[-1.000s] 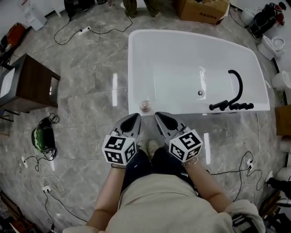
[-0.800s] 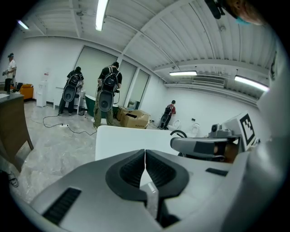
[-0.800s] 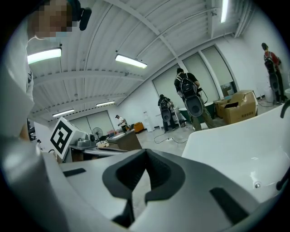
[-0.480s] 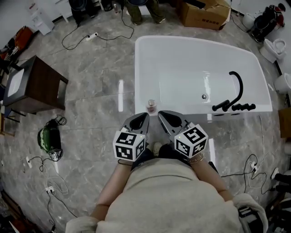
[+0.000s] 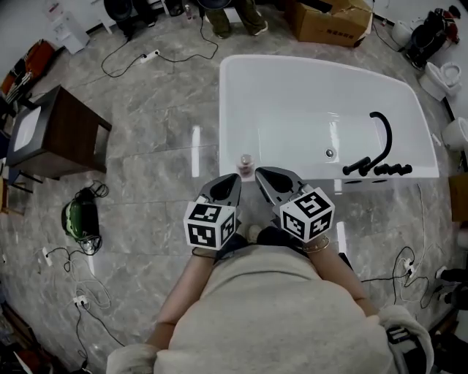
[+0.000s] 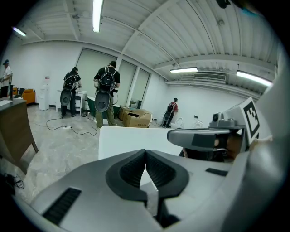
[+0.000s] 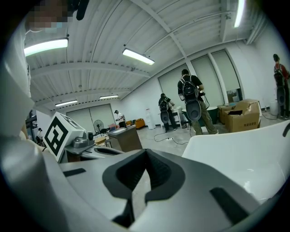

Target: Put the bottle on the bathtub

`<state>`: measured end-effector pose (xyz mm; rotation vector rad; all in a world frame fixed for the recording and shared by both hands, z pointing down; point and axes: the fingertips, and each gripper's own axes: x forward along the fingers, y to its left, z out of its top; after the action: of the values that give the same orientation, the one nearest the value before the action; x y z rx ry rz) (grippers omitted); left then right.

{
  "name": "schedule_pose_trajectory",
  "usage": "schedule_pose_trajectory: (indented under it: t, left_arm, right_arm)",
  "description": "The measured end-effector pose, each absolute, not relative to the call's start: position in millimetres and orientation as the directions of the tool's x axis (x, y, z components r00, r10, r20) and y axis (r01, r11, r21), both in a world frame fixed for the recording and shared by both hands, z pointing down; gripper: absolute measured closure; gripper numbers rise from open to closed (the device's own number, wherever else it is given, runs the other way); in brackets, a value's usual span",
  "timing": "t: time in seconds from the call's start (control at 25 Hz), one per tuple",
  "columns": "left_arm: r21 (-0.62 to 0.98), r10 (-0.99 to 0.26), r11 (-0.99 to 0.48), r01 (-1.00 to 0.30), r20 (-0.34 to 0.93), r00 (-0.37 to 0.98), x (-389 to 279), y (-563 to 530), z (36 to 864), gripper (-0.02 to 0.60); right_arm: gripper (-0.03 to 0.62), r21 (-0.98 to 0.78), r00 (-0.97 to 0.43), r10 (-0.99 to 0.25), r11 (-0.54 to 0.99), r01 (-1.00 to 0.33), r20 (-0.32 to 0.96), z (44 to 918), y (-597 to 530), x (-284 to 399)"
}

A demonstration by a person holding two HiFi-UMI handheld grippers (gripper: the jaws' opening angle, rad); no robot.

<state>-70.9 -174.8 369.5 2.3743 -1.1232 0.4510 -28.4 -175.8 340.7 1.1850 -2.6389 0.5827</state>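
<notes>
A small clear bottle [image 5: 246, 164] stands upright on the near rim of the white bathtub [image 5: 292, 80]. Just short of that rim, close in front of the person's body, my left gripper [image 5: 234, 177] is shut and empty, a little left of the bottle. My right gripper [image 5: 259, 172] is shut and empty too, right beside the bottle on its right. In the left gripper view the left gripper [image 6: 145, 152] shows its tips meeting, with the bathtub [image 6: 131, 140] behind. The right gripper [image 7: 145, 152] is likewise closed, the bathtub [image 7: 244, 154] at its right. Neither gripper view shows the bottle.
A black faucet and hose [image 5: 376, 157] sit on the tub's right rim. A dark wooden cabinet [image 5: 55, 139] stands at left, a green device [image 5: 79, 219] and cables lie on the marble floor. A cardboard box [image 5: 329, 20] and standing people [image 6: 107, 95] are beyond the tub.
Both grippers have crept slightly forward toward the tub rim and closer together. The bottle has stayed on the rim. The view shifted as the person stepped nearer.
</notes>
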Motion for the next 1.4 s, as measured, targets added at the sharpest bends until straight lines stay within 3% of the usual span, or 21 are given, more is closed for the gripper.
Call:
schedule_pose_trajectory:
  t: [1.4]
  left_arm:
    - [0.295,-0.607,-0.544,-0.786,0.509,0.611,-68.1,-154.5,379.3,0.574]
  right_arm:
    - [0.595,-0.283,-0.678,-0.632,0.619,-0.733,0.374,357.8,-148.9,-26.2]
